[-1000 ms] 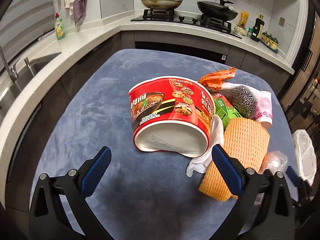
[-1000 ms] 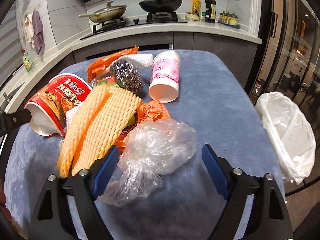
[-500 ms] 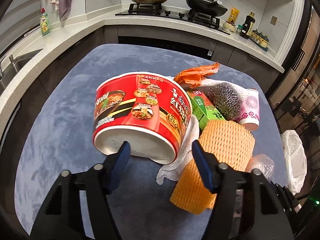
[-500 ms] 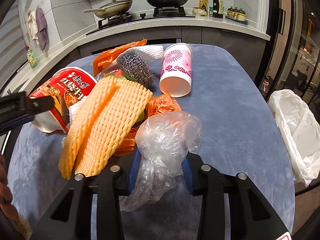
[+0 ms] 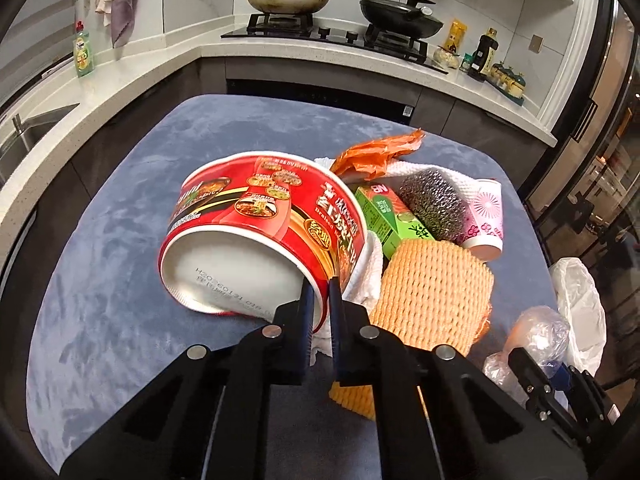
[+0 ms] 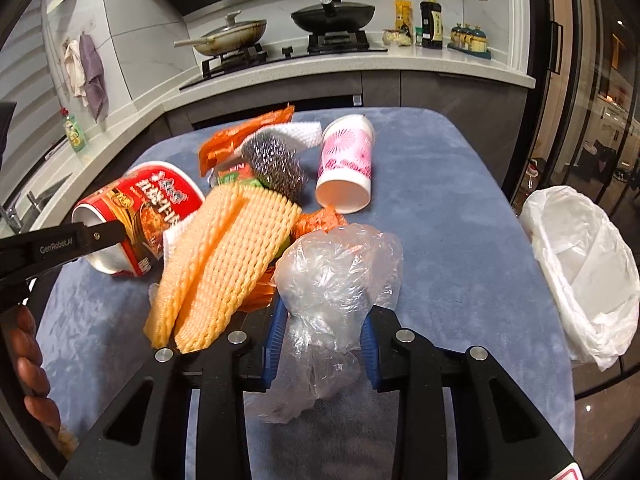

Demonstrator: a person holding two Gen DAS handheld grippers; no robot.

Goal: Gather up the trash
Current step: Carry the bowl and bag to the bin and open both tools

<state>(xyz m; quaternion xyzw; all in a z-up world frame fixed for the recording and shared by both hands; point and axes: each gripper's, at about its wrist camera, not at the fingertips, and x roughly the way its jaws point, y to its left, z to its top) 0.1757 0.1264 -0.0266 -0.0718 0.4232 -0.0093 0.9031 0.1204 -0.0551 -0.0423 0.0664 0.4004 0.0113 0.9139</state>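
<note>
Two grippers work a heap of rubbish on a blue-covered desk (image 5: 100, 248) in a kitchen. The left gripper (image 5: 319, 300) has its jaws pinched nearly shut on the bottom rim of a red noodle bowl (image 5: 264, 220) lying on its side at the left of the heap. The right gripper (image 6: 324, 344) has its jaws closing around a crumpled clear plastic bag (image 6: 336, 268) at the near edge, the film bunched between the blue pads. A white-lined bin (image 6: 580, 264) waits off the desk's right edge. Done well, each lift probably goes straight up and slowly: the thin rim grip could let the bowl swing, and the bag may drag the orange foam net (image 6: 224, 256) touching it. Also in the heap are a pink flowered paper cup (image 6: 346, 168) and a steel scourer (image 6: 276, 164). Readable writing: "H20" opening a date code on the bowl's base, and "GenRobot.AI" on the left gripper's side
</note>
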